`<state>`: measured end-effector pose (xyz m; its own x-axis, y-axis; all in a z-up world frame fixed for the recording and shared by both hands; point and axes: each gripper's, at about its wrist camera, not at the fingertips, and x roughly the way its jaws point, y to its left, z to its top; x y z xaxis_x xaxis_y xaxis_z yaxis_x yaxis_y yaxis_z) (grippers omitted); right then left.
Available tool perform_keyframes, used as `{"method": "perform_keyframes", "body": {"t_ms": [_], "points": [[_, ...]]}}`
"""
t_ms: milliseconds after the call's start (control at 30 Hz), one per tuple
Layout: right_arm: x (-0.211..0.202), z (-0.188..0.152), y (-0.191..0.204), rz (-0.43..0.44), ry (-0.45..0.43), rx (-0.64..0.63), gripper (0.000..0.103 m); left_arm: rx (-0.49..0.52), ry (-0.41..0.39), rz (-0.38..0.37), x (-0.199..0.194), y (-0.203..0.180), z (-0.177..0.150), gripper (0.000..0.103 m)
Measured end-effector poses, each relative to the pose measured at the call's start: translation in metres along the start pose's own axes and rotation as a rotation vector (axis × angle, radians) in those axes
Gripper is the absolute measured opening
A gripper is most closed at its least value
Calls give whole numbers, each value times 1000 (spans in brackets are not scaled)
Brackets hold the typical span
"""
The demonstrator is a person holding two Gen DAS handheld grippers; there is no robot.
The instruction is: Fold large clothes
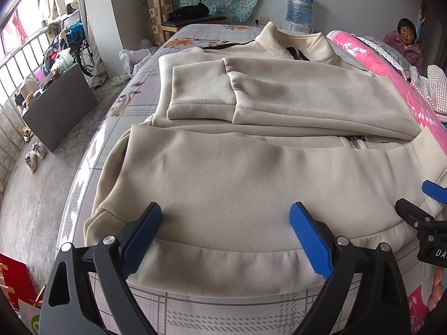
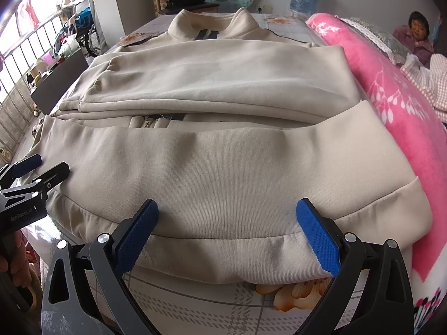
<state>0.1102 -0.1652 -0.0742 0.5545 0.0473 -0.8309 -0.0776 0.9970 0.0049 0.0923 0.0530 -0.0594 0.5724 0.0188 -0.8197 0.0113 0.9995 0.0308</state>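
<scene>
A large cream fleece jacket (image 1: pixel 251 173) (image 2: pixel 223 167) lies flat on the bed, collar at the far end, both sleeves folded across its chest, zipper partly showing. My left gripper (image 1: pixel 225 215) stands open over the jacket's left hem band, blue pads on either side of the cloth, nothing pinched. My right gripper (image 2: pixel 227 212) is open over the right half of the hem in the same way. Each gripper shows at the edge of the other's view, the right gripper (image 1: pixel 430 215) and the left gripper (image 2: pixel 30 176).
The bed (image 1: pixel 195 315) has a checked floral sheet. A pink rolled blanket (image 2: pixel 391 106) runs along the right side, with a seated person (image 2: pixel 416 36) behind it. Left of the bed are bare floor, a dark cabinet (image 1: pixel 58 111), shoes and a wheelchair.
</scene>
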Motion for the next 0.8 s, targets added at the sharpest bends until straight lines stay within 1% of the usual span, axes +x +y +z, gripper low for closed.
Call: {"method": "perform_keyframes", "body": {"t_ms": [500, 800], "points": [[0, 1, -1, -14, 8, 16, 95, -3, 2, 3, 1, 1, 0, 92], [0, -2, 0, -32, -28, 38, 95, -9, 2, 14, 1, 2, -3, 93]]}}
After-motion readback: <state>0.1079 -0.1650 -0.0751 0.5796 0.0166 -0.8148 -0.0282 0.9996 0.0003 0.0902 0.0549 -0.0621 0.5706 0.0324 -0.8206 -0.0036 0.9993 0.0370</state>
